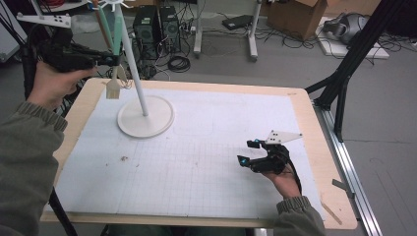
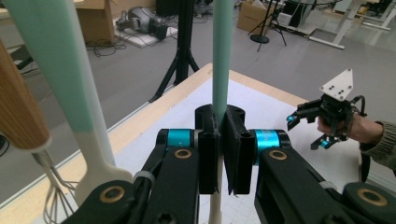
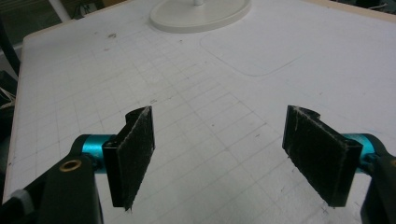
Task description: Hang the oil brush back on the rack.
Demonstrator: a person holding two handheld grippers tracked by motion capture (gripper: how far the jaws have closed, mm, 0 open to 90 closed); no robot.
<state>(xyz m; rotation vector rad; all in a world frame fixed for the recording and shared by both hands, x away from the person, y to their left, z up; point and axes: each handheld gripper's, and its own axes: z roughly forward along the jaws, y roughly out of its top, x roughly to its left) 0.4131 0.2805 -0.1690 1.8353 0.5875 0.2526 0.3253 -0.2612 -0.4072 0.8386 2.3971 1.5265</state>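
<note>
— At ten o'clock on the table point(image 1: 305, 113), left gripper point(image 1: 114, 60) clenched on the mint spatula point(image 1: 117, 34), hung from the white rack point(image 1: 145, 118).
— Right gripper point(image 1: 250, 151) released, empty. Could've toppled the rack if yanked sideways.

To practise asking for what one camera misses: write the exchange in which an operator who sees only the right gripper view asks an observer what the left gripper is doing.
Operator: I see my right gripper open over the mat, and a round white base. Where is the left gripper?
Observer: The left gripper is raised beside the stand's pole, above the table's far left corner.
Operator: Is it holding anything?
Observer: Yes, it is shut on a mint-green handle of a hanging utensil.
Operator: Does anything else hang there?
Observer: A wooden-handled whisk hangs close by.
</note>
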